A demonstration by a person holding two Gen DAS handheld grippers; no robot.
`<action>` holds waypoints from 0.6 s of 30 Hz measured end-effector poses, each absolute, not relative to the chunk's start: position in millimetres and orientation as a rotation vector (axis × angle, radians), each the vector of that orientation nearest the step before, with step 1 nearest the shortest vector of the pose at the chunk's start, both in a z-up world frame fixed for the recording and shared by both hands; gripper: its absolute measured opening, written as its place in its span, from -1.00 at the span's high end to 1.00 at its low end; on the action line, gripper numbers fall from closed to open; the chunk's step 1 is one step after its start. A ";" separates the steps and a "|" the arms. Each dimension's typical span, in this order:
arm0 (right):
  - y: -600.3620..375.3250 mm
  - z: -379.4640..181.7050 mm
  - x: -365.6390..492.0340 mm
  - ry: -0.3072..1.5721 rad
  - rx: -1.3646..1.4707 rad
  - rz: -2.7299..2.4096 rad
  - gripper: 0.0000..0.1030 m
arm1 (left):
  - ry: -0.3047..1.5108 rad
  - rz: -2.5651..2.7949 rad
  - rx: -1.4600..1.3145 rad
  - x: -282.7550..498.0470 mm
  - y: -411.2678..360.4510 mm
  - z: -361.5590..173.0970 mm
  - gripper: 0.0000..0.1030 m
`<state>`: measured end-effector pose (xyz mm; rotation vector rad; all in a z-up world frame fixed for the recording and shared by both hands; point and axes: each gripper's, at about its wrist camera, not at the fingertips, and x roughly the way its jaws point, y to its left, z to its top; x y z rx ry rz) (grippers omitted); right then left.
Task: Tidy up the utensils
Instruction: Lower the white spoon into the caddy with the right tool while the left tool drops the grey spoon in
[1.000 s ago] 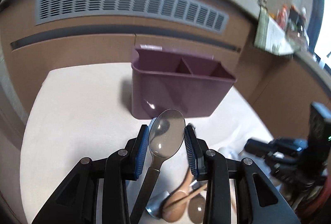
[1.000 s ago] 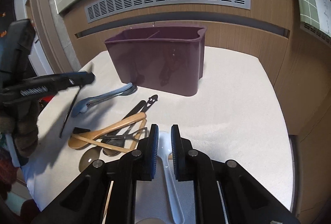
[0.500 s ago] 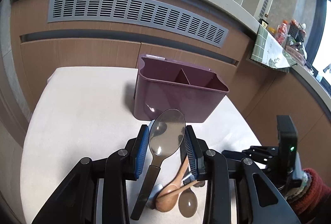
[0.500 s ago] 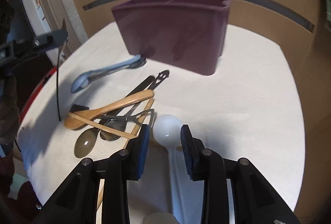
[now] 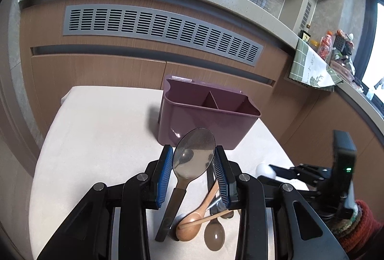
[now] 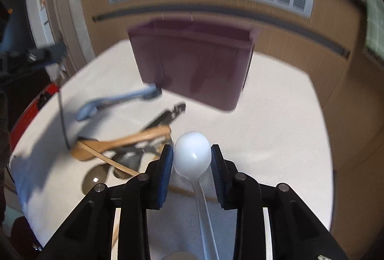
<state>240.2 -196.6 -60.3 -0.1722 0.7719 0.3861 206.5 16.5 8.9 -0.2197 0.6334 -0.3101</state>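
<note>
— Where do we find the caddy (image 5: 208, 120)?
— On the table (image 5: 100, 130), toward its far edge. The loose utensils (image 6: 120, 142) lie before it, nearer our near edge, left of the table's middle.

grey spoon (image 5: 194, 156) held, white spoon (image 6: 192, 156) held

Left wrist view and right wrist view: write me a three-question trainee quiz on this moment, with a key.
1. True or false: the purple caddy is one undivided compartment.
2. By which part does the left gripper hold the grey spoon? A: the handle. B: the bowl. C: it is not held at all.
3. In the right wrist view, which lies nearer the caddy: the blue spoon or the wooden spoon?

Key
1. False: a divider wall shows inside.
2. B: both pads press the bowl, and the handle hangs down.
3. The blue spoon.
</note>
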 end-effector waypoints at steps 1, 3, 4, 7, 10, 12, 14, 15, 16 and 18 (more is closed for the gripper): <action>-197.4 -55.4 237.0 0.754 -0.170 0.388 0.44 | 0.632 -0.311 -0.221 206.2 15.6 9.9 0.30; -198.6 -47.6 233.7 0.734 -0.169 0.394 0.44 | 0.631 -0.317 -0.224 204.7 14.1 10.9 0.30; -199.1 -45.2 232.1 0.726 -0.168 0.395 0.44 | 0.629 -0.319 -0.223 204.0 13.4 11.5 0.30; -200.5 -39.7 228.0 0.703 -0.164 0.398 0.44 | 0.619 -0.323 -0.219 202.0 12.4 14.8 0.30; -203.8 -33.3 226.2 0.676 -0.133 0.398 0.44 | 0.610 -0.324 -0.220 202.0 12.7 18.8 0.30; -205.3 -29.7 227.1 0.658 -0.109 0.396 0.44 | 0.602 -0.328 -0.225 201.9 13.1 22.2 0.30; -207.4 -26.8 227.4 0.645 -0.091 0.394 0.44 | 0.594 -0.331 -0.228 201.5 12.6 25.7 0.30; -208.9 -24.9 227.1 0.636 -0.080 0.393 0.44 | 0.587 -0.337 -0.233 202.1 12.2 29.2 0.30; -210.5 -20.7 227.5 0.620 -0.062 0.392 0.44 | 0.579 -0.345 -0.238 202.9 11.7 33.7 0.31; -212.8 -9.1 228.5 0.578 -0.030 0.396 0.44 | 0.544 -0.365 -0.247 207.8 10.0 53.0 0.31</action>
